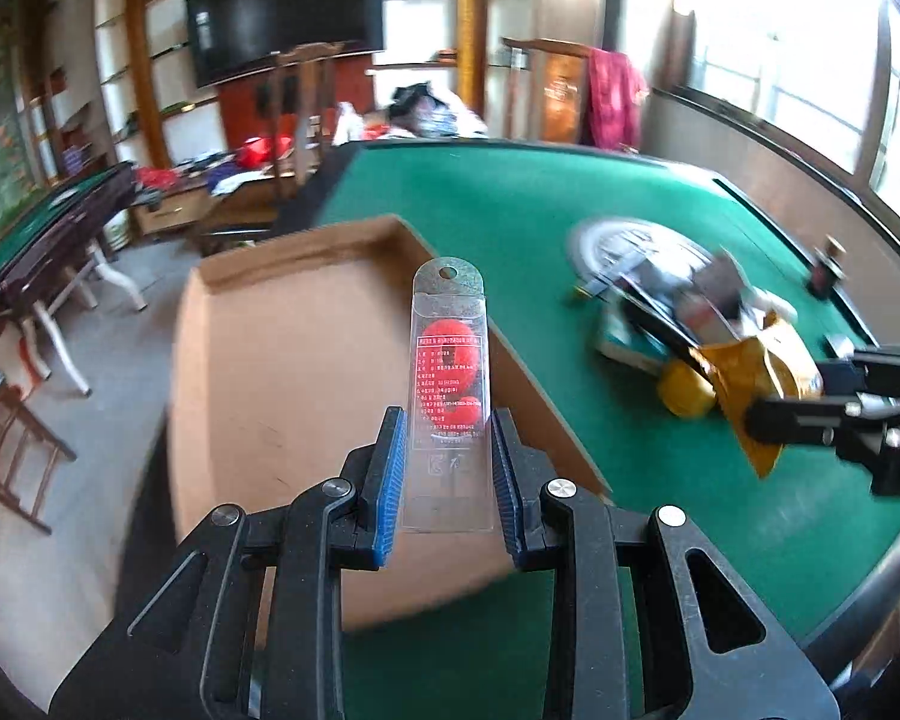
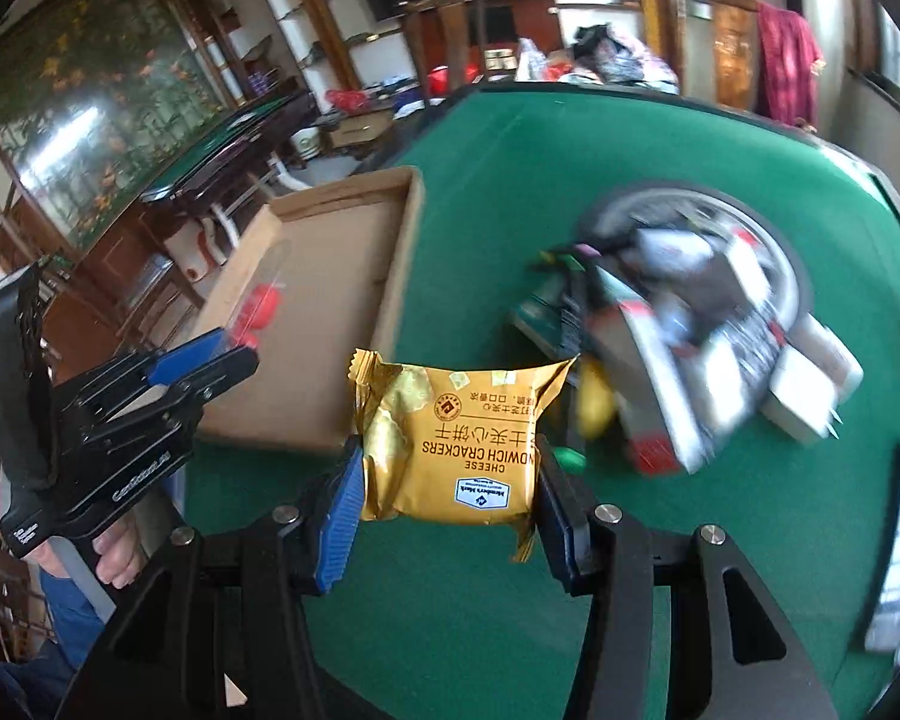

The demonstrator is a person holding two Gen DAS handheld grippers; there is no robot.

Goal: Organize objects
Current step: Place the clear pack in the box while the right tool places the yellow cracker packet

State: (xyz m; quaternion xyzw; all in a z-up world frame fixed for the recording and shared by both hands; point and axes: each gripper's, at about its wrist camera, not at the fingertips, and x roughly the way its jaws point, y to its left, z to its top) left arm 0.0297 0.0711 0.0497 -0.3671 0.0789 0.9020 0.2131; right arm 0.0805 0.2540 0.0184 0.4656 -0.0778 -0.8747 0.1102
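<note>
Nearest in the right wrist view, the right hand-held gripper (image 2: 447, 501) pinches a gold cracker packet (image 2: 450, 444) by its two side edges, lifted above the green surface (image 2: 450, 630). Its print reads upside down: "CHEESE", "…NDWICH CRACKERS", a blue "Member's Mark" badge and Chinese characters; its crimped ends point left and right across the jaws. The left hand-held gripper (image 1: 447, 468) pinches a clear narrow sleeve (image 1: 450, 384) holding red round pieces, with red small print too fine to read. Its long axis runs away from the camera, with the hang-hole end farthest. It hangs over the open cardboard box (image 1: 282, 360), which sits at the surface's left edge. Farther right lies a blurred heap of packages (image 2: 678, 324) on a round plate (image 2: 780, 252). The left gripper's body bears white lettering, not clearly legible.
</note>
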